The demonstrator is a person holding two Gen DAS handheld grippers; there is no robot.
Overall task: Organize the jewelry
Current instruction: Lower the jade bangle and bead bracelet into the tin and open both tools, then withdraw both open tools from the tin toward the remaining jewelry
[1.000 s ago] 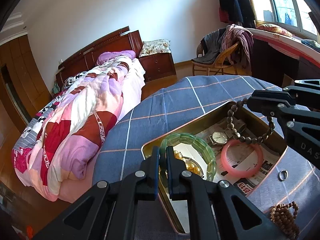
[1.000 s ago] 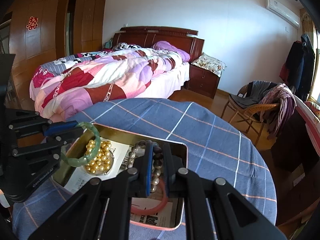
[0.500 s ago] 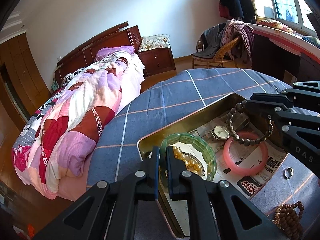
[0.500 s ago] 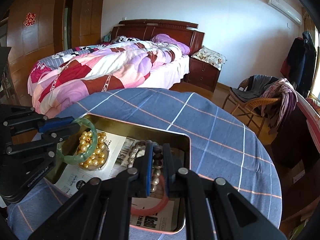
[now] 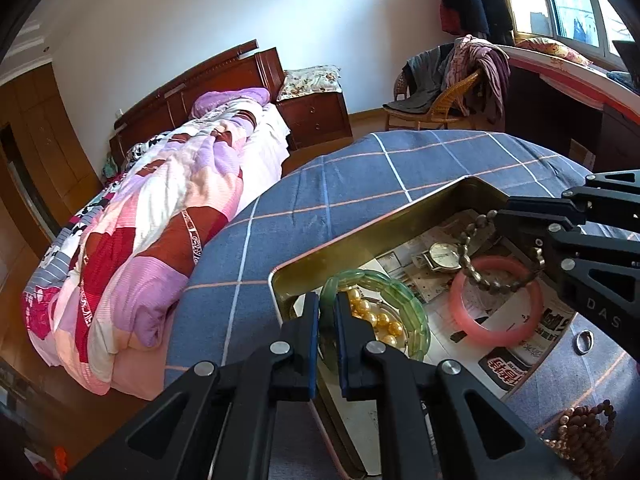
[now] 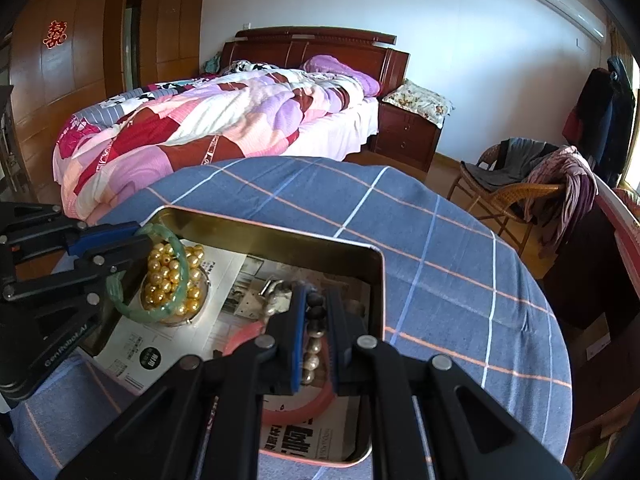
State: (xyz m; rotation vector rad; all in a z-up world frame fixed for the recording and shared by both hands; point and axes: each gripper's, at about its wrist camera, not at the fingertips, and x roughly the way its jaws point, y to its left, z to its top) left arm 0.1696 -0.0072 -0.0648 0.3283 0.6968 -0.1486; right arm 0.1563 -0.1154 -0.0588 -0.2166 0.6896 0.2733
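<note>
A blue checked tablecloth (image 5: 360,184) carries a metal tin (image 5: 360,244), a ring (image 5: 583,341) and brown beads (image 5: 584,432).

Glossy gold-toned metal tin (image 5: 362,240), printed paper lining (image 6: 224,276), translucent glassy green bangle (image 5: 404,292), matt woven checked tablecloth (image 5: 360,176), matt black plastic gripper fingers (image 5: 308,320)

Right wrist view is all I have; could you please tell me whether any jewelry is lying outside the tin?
Observer: Yes, a silver ring lies on the blue cloth just outside the tin.
Operator: Thank you. Is anything else out there?
Observer: A brown bead strand lies on the cloth too, nearer the left camera than the ring.
Operator: And how does my bead bracelet hang?
Observer: The bead bracelet hangs as a loop from the right gripper, above the pink bangle.
</note>
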